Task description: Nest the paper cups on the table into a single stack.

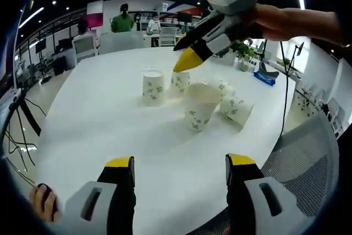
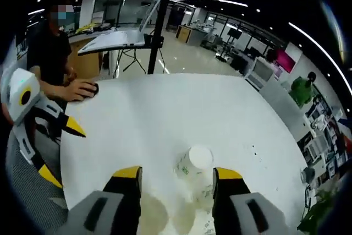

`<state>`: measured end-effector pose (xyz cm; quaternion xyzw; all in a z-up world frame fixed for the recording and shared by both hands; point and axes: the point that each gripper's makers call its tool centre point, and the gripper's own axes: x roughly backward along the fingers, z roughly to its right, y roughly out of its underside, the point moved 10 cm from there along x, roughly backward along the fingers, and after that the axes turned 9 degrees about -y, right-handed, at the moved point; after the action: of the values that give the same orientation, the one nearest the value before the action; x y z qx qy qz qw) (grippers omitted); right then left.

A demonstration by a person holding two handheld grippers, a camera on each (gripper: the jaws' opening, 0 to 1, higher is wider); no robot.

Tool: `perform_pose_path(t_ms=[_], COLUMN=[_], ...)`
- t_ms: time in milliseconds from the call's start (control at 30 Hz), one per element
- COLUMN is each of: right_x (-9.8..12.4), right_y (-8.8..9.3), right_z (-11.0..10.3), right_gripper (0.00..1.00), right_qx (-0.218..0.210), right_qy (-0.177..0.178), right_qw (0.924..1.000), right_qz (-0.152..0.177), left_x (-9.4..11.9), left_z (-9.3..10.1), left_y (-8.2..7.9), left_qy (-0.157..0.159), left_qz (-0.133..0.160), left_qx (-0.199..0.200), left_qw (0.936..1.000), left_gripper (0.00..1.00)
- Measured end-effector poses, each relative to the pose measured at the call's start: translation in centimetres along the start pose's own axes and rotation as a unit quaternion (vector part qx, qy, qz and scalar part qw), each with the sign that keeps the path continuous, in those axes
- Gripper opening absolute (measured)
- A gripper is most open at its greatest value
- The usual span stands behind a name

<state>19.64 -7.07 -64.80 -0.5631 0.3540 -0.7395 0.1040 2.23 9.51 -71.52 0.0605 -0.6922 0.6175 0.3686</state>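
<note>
Several white paper cups with a green print stand grouped on the white table (image 1: 99, 119). Two are upside down (image 1: 153, 87) (image 1: 179, 82), one upright cup (image 1: 199, 105) is nearest, and a cup (image 1: 236, 108) lies on its side at the right. My left gripper (image 1: 180, 163) is open, well short of the group. My right gripper (image 1: 187, 61) hangs over the cups, held by a hand. In the right gripper view that gripper (image 2: 177, 174) is open, with an upside-down cup (image 2: 193, 166) just beyond its jaws. The left gripper (image 2: 60, 151) shows at the left, open.
A grey mesh chair (image 1: 308, 152) stands at the table's near right edge. A person's hand rests on a mouse (image 2: 82, 89) at the table rim. A stand with a laptop (image 2: 126, 39) is beyond the table. A potted plant (image 1: 242, 53) sits at the far side.
</note>
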Motion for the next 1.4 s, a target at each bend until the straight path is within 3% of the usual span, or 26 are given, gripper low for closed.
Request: perform_pose_path(t_ms=[333,567,833,967,1100,1400], right_x=[-3.7,-6.3,-8.6,-8.4,-8.2,-6.9], right_y=[-0.9,-0.5,0.0,-0.1,-0.1,-0.8], right_z=[3.3,5.1,4.8,4.5,4.1,4.2], right_gripper=[0.55,0.54,0.53,0.36,0.35,0.35], right_qx=[-0.095,-0.115,-0.131,-0.133,-0.143,-0.119], right_qy=[0.014,0.009,-0.002,0.006,-0.008,-0.016], right_qw=[0.9953,0.9933,0.9908,0.9905,0.9894,0.9928], right_qz=[0.004,-0.013,-0.033,-0.033,-0.025,-0.003], left_x=[-0.1,0.1,0.2,0.1,0.0,-0.1], left_z=[-0.3,-0.3,-0.3,-0.5,-0.5,0.3], left_y=[0.1,0.0,0.1,0.2,0.3,0.1], left_qy=[-0.004,-0.008,-0.010,-0.012,-0.013,-0.001], left_qz=[-0.003,-0.004,-0.006,-0.008,-0.009,-0.011], left_qx=[0.004,0.010,0.009,0.011,0.014,-0.008], left_qw=[1.0000,0.9999,0.9999,0.9998,0.9998,0.9999], left_gripper=[0.65,0.65,0.65,0.65,0.64,0.64])
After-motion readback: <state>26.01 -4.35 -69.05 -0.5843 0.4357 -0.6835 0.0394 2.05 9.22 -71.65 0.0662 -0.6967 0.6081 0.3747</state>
